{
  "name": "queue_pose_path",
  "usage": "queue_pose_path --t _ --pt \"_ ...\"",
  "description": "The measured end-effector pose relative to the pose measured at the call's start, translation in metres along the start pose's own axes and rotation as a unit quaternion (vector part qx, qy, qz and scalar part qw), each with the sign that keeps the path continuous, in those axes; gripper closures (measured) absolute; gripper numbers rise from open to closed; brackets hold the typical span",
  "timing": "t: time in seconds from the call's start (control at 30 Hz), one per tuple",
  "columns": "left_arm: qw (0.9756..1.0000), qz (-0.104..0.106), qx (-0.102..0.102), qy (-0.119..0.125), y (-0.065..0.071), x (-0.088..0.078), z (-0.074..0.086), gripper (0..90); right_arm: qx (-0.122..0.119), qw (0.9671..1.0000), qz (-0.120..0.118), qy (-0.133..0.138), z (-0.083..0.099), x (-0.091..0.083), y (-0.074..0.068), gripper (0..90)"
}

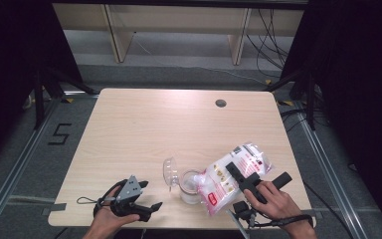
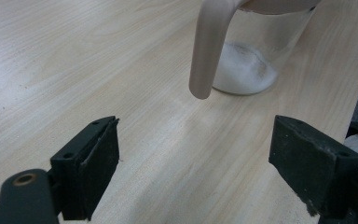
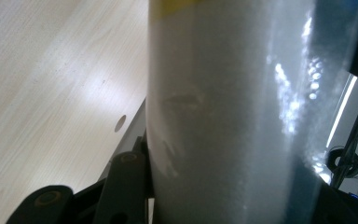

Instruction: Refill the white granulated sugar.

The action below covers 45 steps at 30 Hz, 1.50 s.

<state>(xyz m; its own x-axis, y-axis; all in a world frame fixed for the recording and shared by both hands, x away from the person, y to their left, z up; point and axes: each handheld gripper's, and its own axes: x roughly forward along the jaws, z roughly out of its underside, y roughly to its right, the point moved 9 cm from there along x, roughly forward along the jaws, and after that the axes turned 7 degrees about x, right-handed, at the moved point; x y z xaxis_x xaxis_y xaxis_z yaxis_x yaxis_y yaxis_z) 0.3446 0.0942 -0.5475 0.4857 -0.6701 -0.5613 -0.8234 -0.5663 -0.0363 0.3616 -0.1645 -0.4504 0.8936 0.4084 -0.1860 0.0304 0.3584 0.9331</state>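
2 grippers (image 1: 151,206) (image 1: 234,172), 1 bag (image 1: 231,180), 1 jug (image 1: 191,186)

table (image 1: 144,129): light wood | on it: clear jar (image 1: 190,188), clear lid (image 1: 170,170)

A light wooden table (image 1: 144,124) has 1 dark round hole (image 1: 221,103); behind it stands a pale shelf (image 1: 179,20), with black cables (image 1: 271,40).

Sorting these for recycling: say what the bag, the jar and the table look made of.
Bag: thin glossy plastic film, seemingly; it crinkles and glints.
Jar: clear glass or hard plastic; white powder shows through its wall.
Table: matt, light wood-grain top, probably laminate.
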Motion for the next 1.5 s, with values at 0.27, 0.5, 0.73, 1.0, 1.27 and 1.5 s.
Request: queue_pose_path --t 0.27,0.5,0.73,1.0,1.27,1.5 --pt "1.0000 -0.001 0.003 -0.002 -0.0006 -0.0005 0.0004 15.5 -0.004 1.0000 0.000 0.000 0.0001 -0.0007 0.0023 62.8" --pt "1.0000 -0.001 0.000 0.000 -0.0002 -0.0001 -0.0001 15.5 -0.006 1.0000 -0.001 0.001 0.0002 -0.0008 0.0026 62.9" --pt "1.0000 0.000 0.000 0.000 -0.0002 0.0000 -0.0001 15.5 -0.004 1.0000 0.001 -0.001 0.0007 -0.0015 0.0029 63.1" --pt "1.0000 0.000 0.003 -0.003 -0.0004 -0.0003 0.0006 15.6 -0.004 1.0000 0.003 0.002 0.0004 -0.0014 0.0033 63.1" --pt "1.0000 0.000 0.003 -0.003 -0.0004 -0.0004 0.0006 15.5 -0.006 1.0000 -0.001 0.000 0.0006 -0.0012 0.0028 63.2" --pt "1.0000 -0.001 0.000 0.000 -0.0002 -0.0001 0.0000 15.5 -0.005 1.0000 0.003 0.000 0.0007 -0.0015 0.0032 63.3"
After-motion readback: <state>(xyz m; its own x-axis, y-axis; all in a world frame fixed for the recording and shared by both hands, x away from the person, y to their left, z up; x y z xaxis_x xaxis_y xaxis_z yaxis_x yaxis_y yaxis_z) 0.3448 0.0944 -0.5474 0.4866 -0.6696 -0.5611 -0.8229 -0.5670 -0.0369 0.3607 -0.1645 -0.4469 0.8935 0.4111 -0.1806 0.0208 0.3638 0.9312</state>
